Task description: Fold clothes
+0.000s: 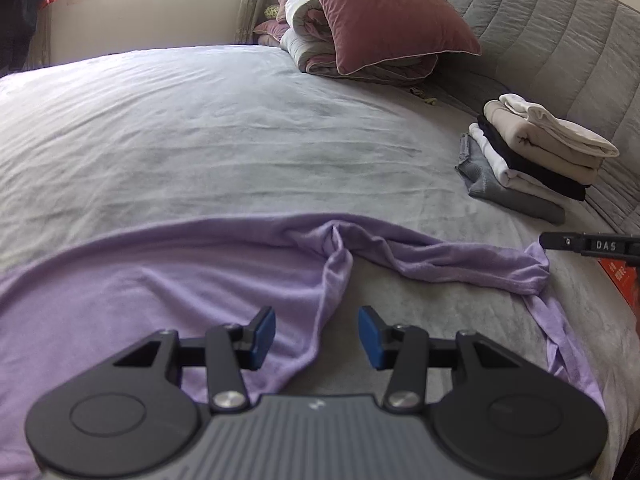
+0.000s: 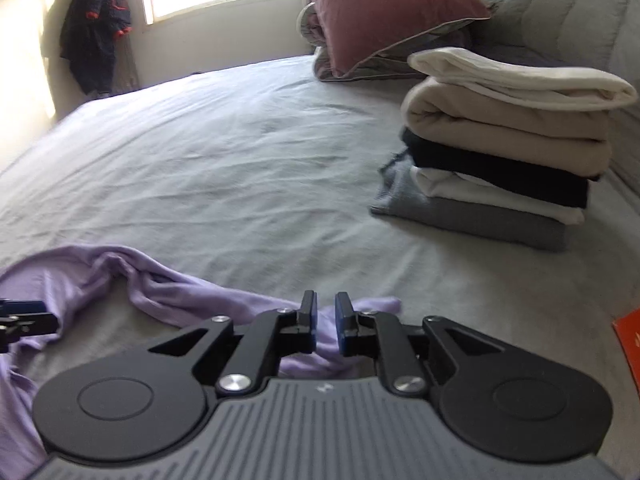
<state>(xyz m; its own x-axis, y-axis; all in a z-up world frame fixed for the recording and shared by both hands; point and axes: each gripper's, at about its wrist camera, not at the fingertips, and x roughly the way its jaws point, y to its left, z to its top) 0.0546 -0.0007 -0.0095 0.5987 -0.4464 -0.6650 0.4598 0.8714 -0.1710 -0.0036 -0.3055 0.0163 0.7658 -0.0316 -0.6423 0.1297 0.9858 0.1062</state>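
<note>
Lilac garment (image 1: 140,300) sprawls left-right across the near bed (image 1: 200,128); right tongs (image 2: 326,322), slightly parted over its sleeve end, sit nearer than the half-open, empty left tongs (image 1: 316,338).

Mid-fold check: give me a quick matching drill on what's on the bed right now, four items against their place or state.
Items:
1. lilac garment
2. folded stack
3. pink pillow
4. left gripper

States:
A. propped on rolled bedding by the headboard
B. jaws apart, nothing between the pads
C. spread unfolded on the near part of the bed
D. piled neatly on the right side of the bed

Pairs: 1-C, 2-D, 3-A, 4-B
</note>
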